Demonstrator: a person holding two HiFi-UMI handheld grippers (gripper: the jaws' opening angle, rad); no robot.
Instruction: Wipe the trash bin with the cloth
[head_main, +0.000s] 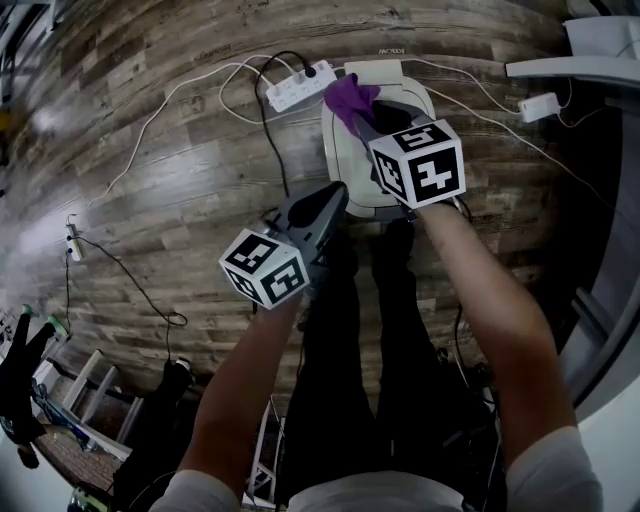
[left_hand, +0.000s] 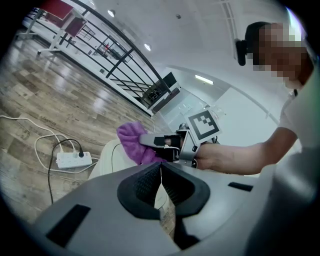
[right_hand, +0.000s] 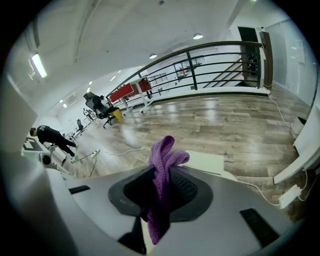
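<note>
A white trash bin (head_main: 350, 160) with a closed lid stands on the wood floor, just ahead of the person's feet. My right gripper (head_main: 364, 122) is over the lid and is shut on a purple cloth (head_main: 350, 97), which bunches out past the tips. In the right gripper view the cloth (right_hand: 163, 160) hangs pinched between the pads, with the bin lid (right_hand: 207, 163) just beyond. My left gripper (head_main: 336, 194) hovers at the bin's near edge, apart from the cloth. In its own view the left gripper (left_hand: 161, 176) is shut and empty, facing the cloth (left_hand: 131, 142) and the bin (left_hand: 107, 159).
A white power strip (head_main: 298, 86) with plugged cables lies on the floor just left of the bin. A white adapter (head_main: 538, 105) and cord lie to the right. White furniture (head_main: 578, 62) borders the right side. A black railing (right_hand: 210, 62) runs across the far floor.
</note>
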